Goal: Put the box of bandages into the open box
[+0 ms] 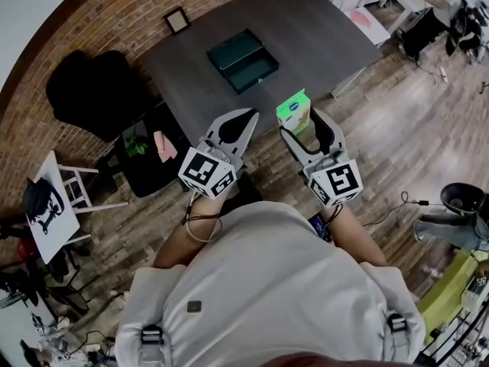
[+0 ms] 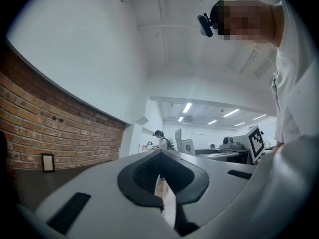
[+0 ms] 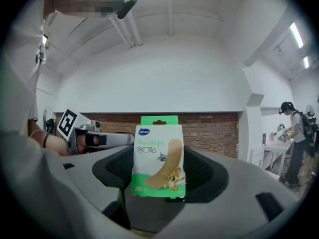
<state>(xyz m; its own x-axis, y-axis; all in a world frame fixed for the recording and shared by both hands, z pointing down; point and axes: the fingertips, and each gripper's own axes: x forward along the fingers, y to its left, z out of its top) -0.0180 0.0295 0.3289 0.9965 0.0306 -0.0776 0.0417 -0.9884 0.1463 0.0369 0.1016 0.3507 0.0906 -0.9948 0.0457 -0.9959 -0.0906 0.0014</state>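
Close to the person's chest, the right hand-held gripper (image 1: 302, 123) pinches the box of bandages (image 3: 158, 156) upright between its jaws, apparently ready for carrying. Beside it, the left hand-held gripper (image 1: 246, 119) is idle, jaws pressed together on nothing. Farther off, well apart, the open box (image 1: 243, 60) lies on the desk (image 1: 321, 29), ready to receive it.

Dark grey tabletop (image 1: 306, 37) in front of me, dark green open box (image 1: 243, 60) lying near its middle, small frame (image 1: 176, 20) at its far left corner.
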